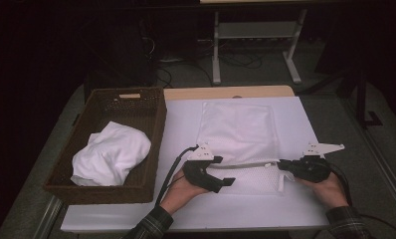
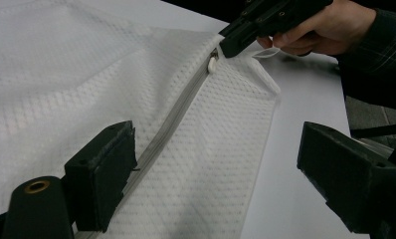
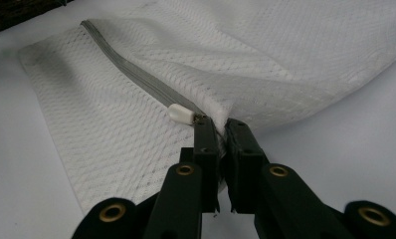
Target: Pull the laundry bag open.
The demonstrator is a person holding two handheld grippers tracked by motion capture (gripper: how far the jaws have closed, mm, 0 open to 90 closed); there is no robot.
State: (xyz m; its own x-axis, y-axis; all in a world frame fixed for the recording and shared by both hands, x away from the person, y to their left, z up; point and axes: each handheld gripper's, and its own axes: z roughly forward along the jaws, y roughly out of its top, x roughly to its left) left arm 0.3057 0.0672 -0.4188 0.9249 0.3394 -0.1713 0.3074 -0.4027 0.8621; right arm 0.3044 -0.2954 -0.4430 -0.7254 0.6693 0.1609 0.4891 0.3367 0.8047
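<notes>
The mesh laundry bag (image 1: 236, 130) is pinched at its zipper's (image 3: 136, 74) right end by the right gripper (image 3: 222, 130), while the left gripper (image 2: 216, 164) is held wide at the left end.

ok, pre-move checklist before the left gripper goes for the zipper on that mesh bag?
1. Right gripper clamped on the mesh bag at the zipper end: ok, jaws pinch the fabric right beside the pull.
2. Left gripper open: ok, jaws stand wide with nothing pinched.
3. Zipper pull visible and free: ok, the white tab lies on the mesh just ahead of the right gripper.
4. Left gripper lined up on the pull: not ok, it sits at the far end of the zipper.
5. Zipper shut along its length: ok as far as it shows.
6. Basket with the white cloth out of the way: ok.
</notes>
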